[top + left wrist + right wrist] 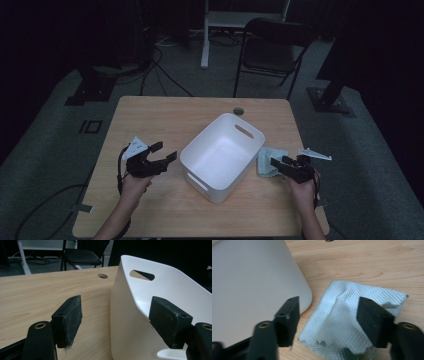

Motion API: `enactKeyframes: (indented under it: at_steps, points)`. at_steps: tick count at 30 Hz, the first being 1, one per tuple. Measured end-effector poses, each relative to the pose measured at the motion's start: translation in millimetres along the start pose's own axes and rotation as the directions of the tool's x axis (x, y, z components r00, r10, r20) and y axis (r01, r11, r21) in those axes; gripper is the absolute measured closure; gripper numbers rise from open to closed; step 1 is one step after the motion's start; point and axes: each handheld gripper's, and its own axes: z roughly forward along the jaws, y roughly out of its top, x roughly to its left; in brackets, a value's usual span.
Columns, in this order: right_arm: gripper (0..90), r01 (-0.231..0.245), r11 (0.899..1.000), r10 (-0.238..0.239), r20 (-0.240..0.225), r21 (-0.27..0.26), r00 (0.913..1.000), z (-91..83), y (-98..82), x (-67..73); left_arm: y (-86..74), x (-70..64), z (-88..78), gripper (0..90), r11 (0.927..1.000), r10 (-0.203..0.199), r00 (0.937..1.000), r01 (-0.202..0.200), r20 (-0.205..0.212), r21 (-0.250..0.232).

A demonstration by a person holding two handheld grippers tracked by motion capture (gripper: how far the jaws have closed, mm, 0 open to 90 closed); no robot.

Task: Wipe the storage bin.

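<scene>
The room beyond the pale wooden desk (165,117) is dark in the high view, so the black folding chair (272,47) and the white frame leg (205,35) behind it are hard to make out, and the person's forearms are cut off by the bottom edge. A white plastic tub with slot handles (222,155) sits near the middle of the desk, turned at an angle, and it stands between the two hands. Just to its right lies a crumpled pale green waffle-textured cloth (270,160), partly hidden in the high view by the right gripper (280,163); in the right gripper view the cloth (352,312) lies on the desk close to the tub's rounded wall (249,285), its lower edge running out of the picture. The right gripper's fingers (288,315) stand released, spread on either side of the cloth's near edge without pressing it. The left gripper (167,152) hovers beside the tub's left wall, its fingers also released and holding nothing; in the left gripper view one finger (68,320) stands over bare desk while the other (170,320) is seen against the tub (140,315), whether touching it cannot be told. A round cable hole (238,110) lies in the desk behind the tub.
</scene>
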Motion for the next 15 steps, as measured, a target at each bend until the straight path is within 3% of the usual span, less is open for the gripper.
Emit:
enactKeyframes:
  at_steps: [5, 9, 15]
  points:
    - [29.1, -0.006, 1.0, 0.006, -0.025, -0.004, 0.9997, -7.5, -6.2, -1.7, -9.0, 6.1, -6.1, 24.9, 0.9999, -0.012, 0.9999, 0.012, -0.011, 0.01]
    - [28.3, -0.001, 1.0, 0.001, -0.017, 0.001, 0.9999, -12.3, -12.5, -1.2, -19.0, 11.6, -9.5, 19.4, 0.9994, -0.022, 0.9995, 0.022, -0.023, 0.028]
    - [27.7, 0.008, 1.0, -0.008, -0.01, 0.0, 0.9999, -17.4, -20.1, 1.3, -34.0, 16.5, -13.4, 19.3, 0.9978, -0.014, 0.9994, 0.016, -0.032, 0.064]
